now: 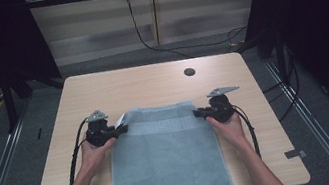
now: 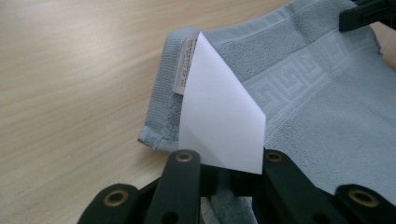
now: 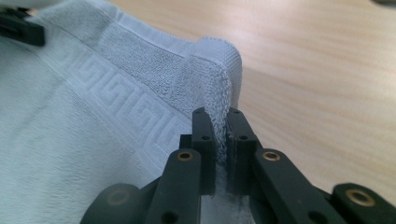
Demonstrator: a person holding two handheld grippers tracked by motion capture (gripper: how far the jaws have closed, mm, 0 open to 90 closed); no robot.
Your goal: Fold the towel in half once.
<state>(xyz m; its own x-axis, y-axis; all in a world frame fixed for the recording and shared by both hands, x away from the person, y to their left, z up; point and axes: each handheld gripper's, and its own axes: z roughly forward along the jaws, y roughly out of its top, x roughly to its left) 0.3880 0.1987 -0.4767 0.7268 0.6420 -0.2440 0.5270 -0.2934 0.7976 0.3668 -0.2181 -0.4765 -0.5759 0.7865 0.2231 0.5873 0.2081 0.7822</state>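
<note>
Now, towel (image 1: 168, 157) flat on table (image 1: 150, 82), far corners pinched in both grippers' closed jaws.

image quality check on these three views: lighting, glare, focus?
High view: dim, with dark surrounds; the table is evenly lit and the towel casts no hard shadow. Left gripper view: the white tag is blown out with no detail, the towel's key pattern sharp, the left tool soft up close. Right gripper view: the towel corner crisp, the far table blurred, the right tool dark.
</note>
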